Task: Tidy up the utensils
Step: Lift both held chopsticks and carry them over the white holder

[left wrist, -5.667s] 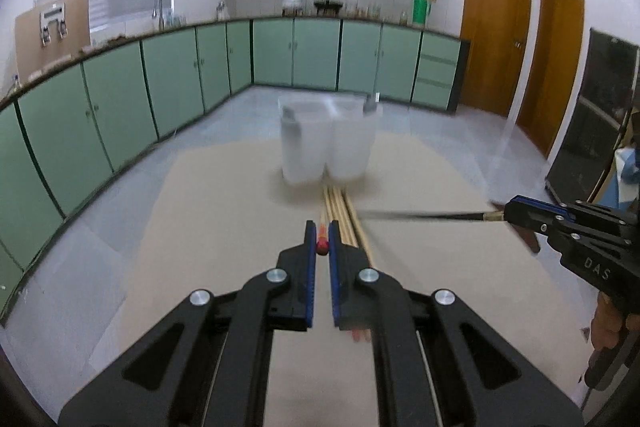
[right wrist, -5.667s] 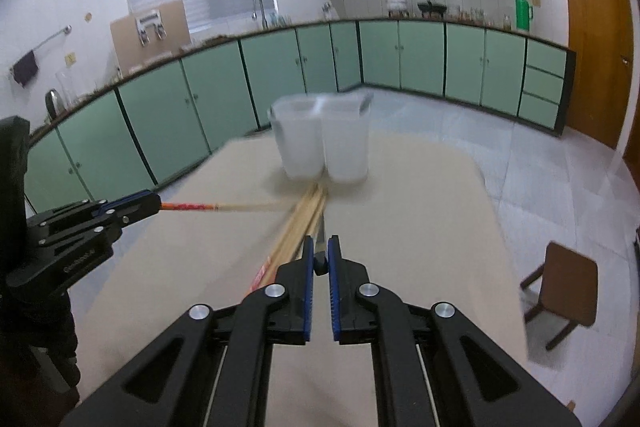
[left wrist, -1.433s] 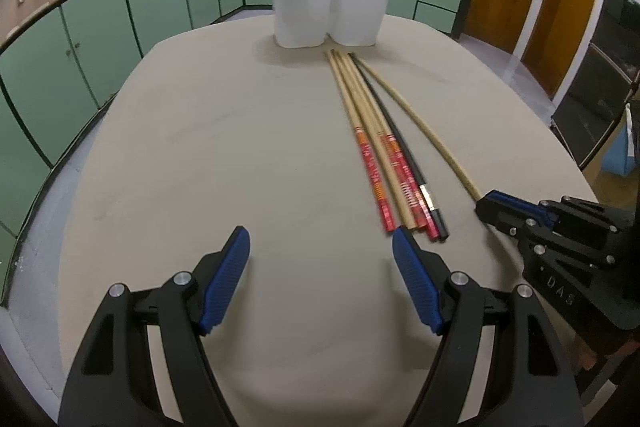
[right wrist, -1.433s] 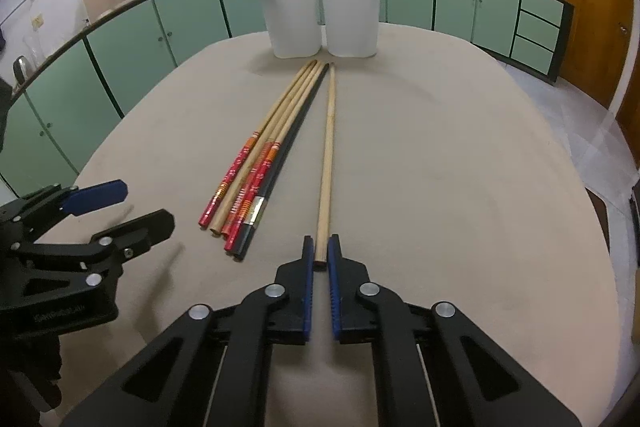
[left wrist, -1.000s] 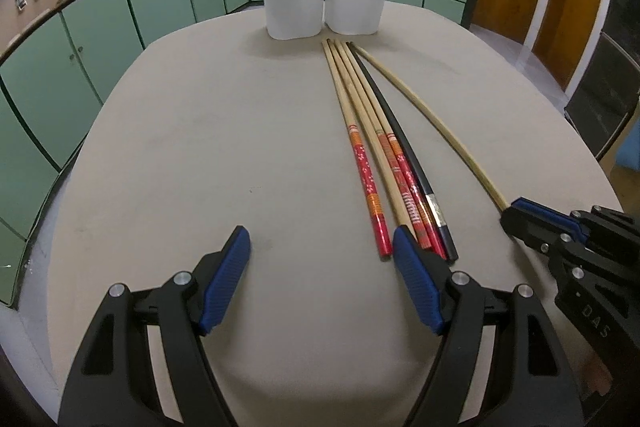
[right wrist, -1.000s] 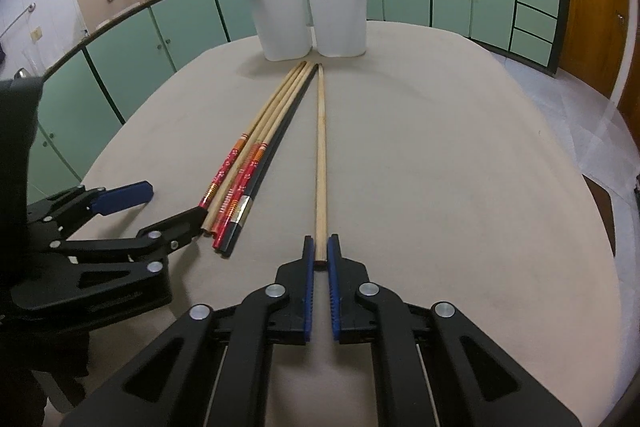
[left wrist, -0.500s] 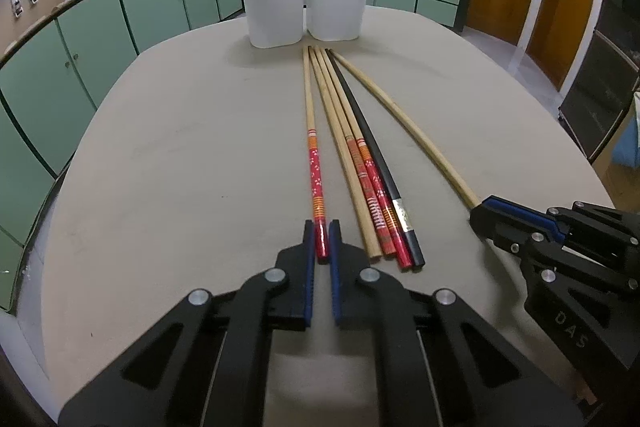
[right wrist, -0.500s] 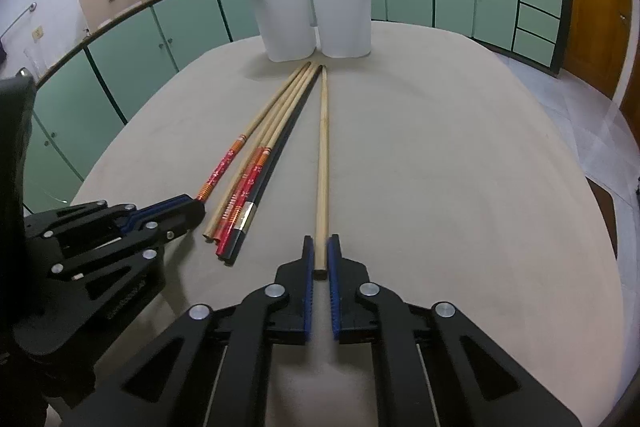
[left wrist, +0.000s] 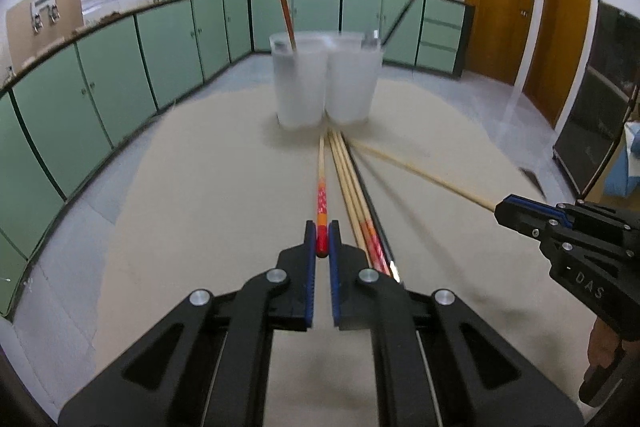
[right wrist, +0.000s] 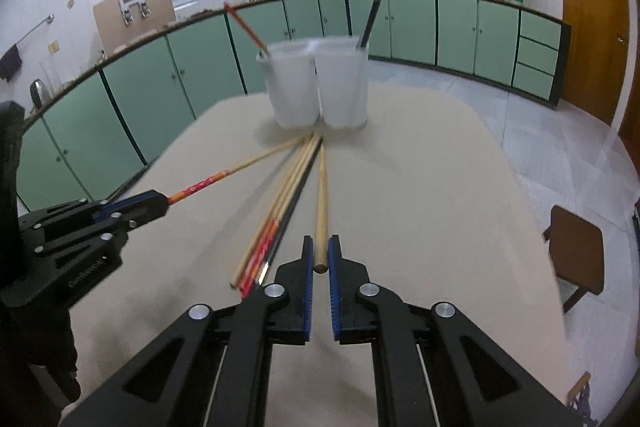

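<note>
In the left wrist view, the left gripper (left wrist: pixel 322 242) is closed on the red end of a red-patterned chopstick (left wrist: pixel 321 183), which runs forward toward the two white cups (left wrist: pixel 325 85) standing side by side at the far part of the beige table (left wrist: pixel 200 195). Just to the right of it, a bundle of chopsticks (left wrist: pixel 354 187) lies on the table, with the far tips near the foot of the cups. At the right edge the right gripper (left wrist: pixel 505 211) is seen, pinching the end of a plain wooden chopstick (left wrist: pixel 420 175) that points toward the cups. One red chopstick (left wrist: pixel 286 15) stands in the left cup and one dark chopstick (left wrist: pixel 400 17) leans out of the right cup. In the right wrist view, the right gripper (right wrist: pixel 320 259) is closed on the thick end of the plain wooden chopstick (right wrist: pixel 321 199), and its far tip is close to the cups (right wrist: pixel 316 87). The bundle (right wrist: pixel 280 211) lies on the table (right wrist: pixel 420 207) just to the left of it. At the left side, the left gripper (right wrist: pixel 160 202) holds the red-patterned chopstick (right wrist: pixel 232 171), which goes diagonally toward the cups. A brown stool (right wrist: pixel 576 251) stands on the floor to the right of the table.
</note>
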Demonstrator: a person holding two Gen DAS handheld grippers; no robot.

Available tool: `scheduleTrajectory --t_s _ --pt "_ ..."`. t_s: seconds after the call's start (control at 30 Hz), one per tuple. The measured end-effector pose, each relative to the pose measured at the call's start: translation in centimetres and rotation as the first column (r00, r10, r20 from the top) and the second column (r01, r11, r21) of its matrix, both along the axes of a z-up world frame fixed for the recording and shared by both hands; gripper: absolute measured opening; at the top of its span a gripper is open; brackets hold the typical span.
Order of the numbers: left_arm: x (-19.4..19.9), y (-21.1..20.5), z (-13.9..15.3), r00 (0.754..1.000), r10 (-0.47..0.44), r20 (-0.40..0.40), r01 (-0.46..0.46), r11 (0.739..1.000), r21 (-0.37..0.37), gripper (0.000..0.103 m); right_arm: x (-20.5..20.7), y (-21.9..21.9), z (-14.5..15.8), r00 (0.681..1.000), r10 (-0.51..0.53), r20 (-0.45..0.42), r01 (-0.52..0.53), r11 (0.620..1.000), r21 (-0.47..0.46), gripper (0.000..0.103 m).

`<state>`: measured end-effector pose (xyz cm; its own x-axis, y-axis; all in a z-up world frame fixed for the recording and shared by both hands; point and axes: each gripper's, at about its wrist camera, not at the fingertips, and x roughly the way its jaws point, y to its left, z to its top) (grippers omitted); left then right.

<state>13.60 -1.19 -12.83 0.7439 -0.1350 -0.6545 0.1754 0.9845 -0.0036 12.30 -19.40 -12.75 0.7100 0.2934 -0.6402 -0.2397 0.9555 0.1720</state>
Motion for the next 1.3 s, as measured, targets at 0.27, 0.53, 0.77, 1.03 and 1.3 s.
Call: scheduleTrajectory --t_s 0.27,0.53,0.77,1.03,1.3 --pt "0.5 0.2 5.9 0.991 -0.023 0.132 0.027 0.999 -0.028 0.005 1.4 -0.9 6.0 0.994 0.030 0.102 -0.034 0.999 0.039 0.007" --pt "2.4 0.1 10.0 0.977 -0.061 0.207 0.073 0.996 -0.051 0.005 4.1 -1.3 11.1 0.984 0.082 0.158 -0.091 0.994 0.054 0.007" --pt "2.6 0.1 12.6 0.965 -0.095 0.246 0.119 0.989 -0.088 0.005 5.5 -1.7 14.6 0.973 0.112 0.202 -0.122 0.992 0.038 0.007" --pt "4.2 -1.3 16.6 0.929 -0.128 0.348 0.160 0.985 -0.062 0.005 7.9 -2.5 19.8 0.947 0.095 0.307 -0.113 0.993 0.042 0.006" --pt "8.3 -3.1 20.7 0.888 -0.120 0.443 0.156 0.987 -0.044 0.005 12.1 -2.7 23.7 0.919 0.040 0.392 -0.067 0.996 0.055 0.006"
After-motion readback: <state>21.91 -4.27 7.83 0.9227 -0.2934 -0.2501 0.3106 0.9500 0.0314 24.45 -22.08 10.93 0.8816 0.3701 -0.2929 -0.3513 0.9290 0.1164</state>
